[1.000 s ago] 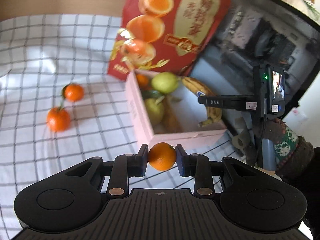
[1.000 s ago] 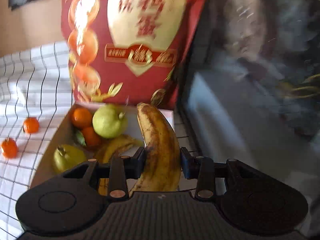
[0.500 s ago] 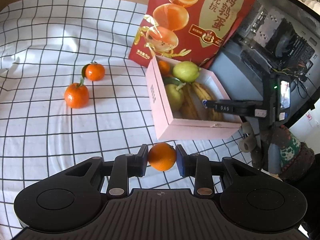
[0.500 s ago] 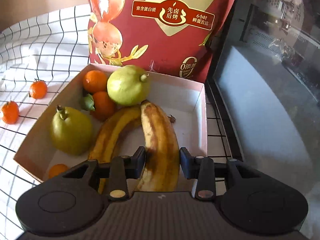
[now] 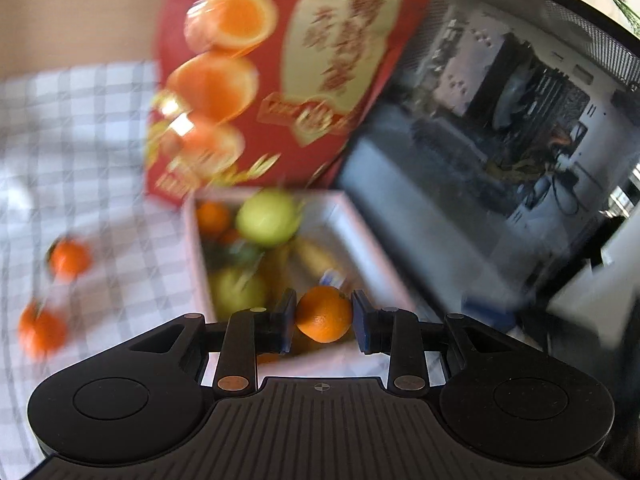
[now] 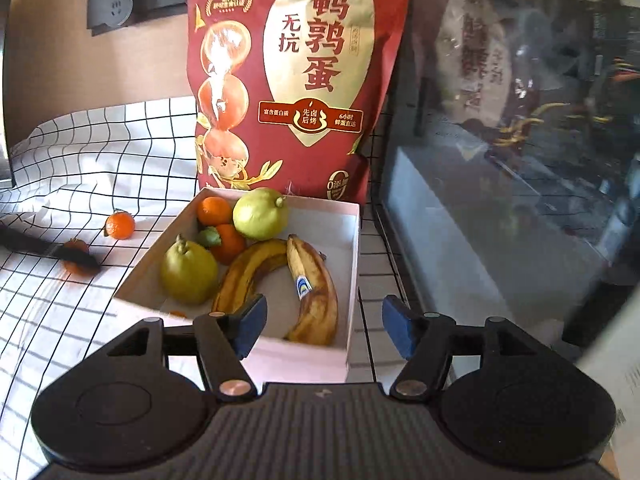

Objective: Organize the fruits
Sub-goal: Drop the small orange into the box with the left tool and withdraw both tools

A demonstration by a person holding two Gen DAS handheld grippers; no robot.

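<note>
My left gripper [image 5: 323, 315] is shut on a small orange [image 5: 324, 314] and holds it over the near end of the pink box [image 5: 192, 236]; this view is blurred. My right gripper [image 6: 323, 322] is open and empty, just in front of the pink box [image 6: 352, 280]. In the box lie two bananas [image 6: 312, 288], two green pears [image 6: 188, 270], and oranges [image 6: 214, 210]. Two more oranges [image 6: 120, 226] lie on the checked cloth to the left, also seen in the left wrist view [image 5: 70, 259].
A tall red snack bag [image 6: 296, 80] stands right behind the box. A glass-sided computer case [image 6: 520, 140] stands close on the right. A dark bar [image 6: 44, 248] reaches in from the left over one loose orange. The checked cloth [image 6: 80, 160] covers the table.
My right gripper let go of the banana, opened and pulled back; the banana now lies in the box. My left gripper moved with its orange toward and over the box.
</note>
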